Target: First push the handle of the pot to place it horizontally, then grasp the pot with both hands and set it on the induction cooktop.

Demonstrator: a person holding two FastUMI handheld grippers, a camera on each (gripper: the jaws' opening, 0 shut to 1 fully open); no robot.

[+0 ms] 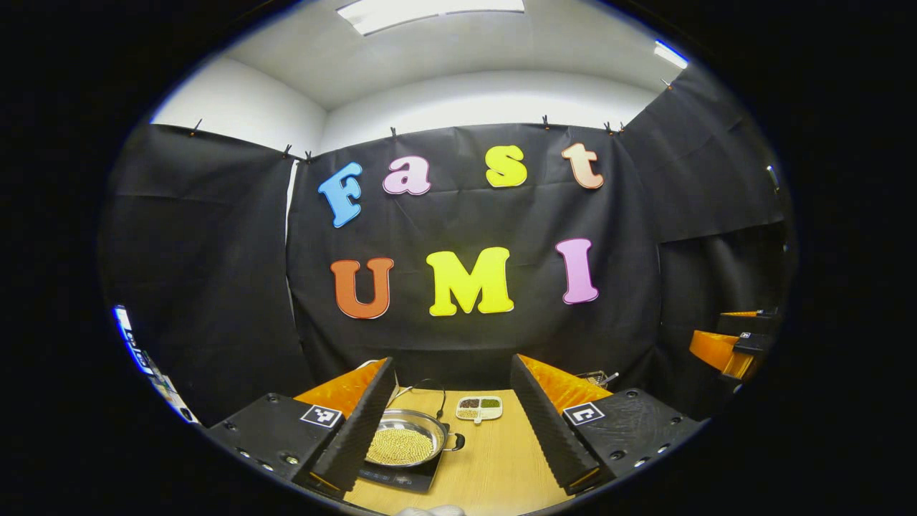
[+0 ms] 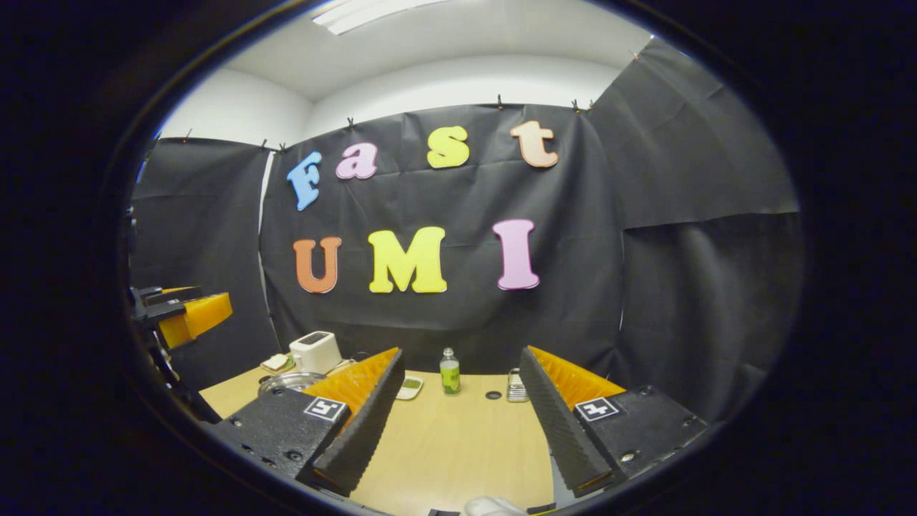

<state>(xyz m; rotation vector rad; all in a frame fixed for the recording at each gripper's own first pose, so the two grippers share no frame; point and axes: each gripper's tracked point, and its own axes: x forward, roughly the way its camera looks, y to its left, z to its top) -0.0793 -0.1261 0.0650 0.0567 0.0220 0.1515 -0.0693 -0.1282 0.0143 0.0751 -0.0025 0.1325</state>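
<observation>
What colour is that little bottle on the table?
The bottle is green with a clear top, best seen in the right gripper view.

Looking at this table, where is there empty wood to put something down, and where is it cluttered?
The widest bare patch of table lies in front of the small green bottle, between the right gripper's open fingers. Bare wood also lies right of the pot and below the divided dish. The left back corner is crowded: the white toaster, pot and dish sit close together.

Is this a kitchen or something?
Probably a pretend kitchen set up in a recording booth: a round metal pot on a black induction cooktop, a white toaster, all on a light wooden table.
</observation>
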